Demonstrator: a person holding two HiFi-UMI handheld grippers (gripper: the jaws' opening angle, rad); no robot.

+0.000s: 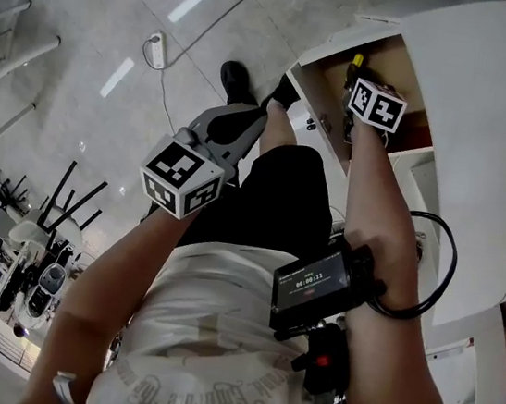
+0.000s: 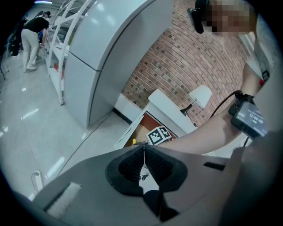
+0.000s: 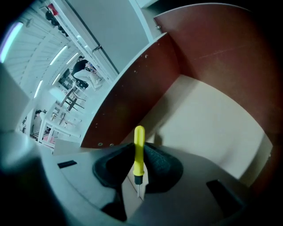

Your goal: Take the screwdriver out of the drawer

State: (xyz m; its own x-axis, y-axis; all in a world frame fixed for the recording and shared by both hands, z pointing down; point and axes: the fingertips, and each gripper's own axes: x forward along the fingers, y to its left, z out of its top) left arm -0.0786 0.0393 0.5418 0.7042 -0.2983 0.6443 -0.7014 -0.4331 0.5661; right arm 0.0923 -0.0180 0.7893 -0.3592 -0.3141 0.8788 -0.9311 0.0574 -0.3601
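Note:
The drawer (image 1: 318, 82) stands open below me, with brown walls (image 3: 132, 95) and a pale floor (image 3: 212, 119). My right gripper (image 3: 139, 155) reaches down into it and is shut on the yellow screwdriver (image 3: 139, 137). The handle stands upright between the pads and the thin metal tip points back toward the camera. In the head view the marker cube of the right gripper (image 1: 376, 104) sits over the drawer, with a bit of yellow screwdriver (image 1: 356, 62) beyond it. My left gripper (image 1: 250, 121) hangs beside my left leg, away from the drawer. The left gripper (image 2: 143, 148) has its pads together, holding nothing.
A white cabinet top (image 1: 486, 136) surrounds the drawer. A brick wall (image 2: 185, 57) and a tall grey cabinet (image 2: 110, 53) stand behind it. A power strip with its cord (image 1: 156, 47) lies on the tiled floor. A person (image 2: 31, 35) stands far off by white racks.

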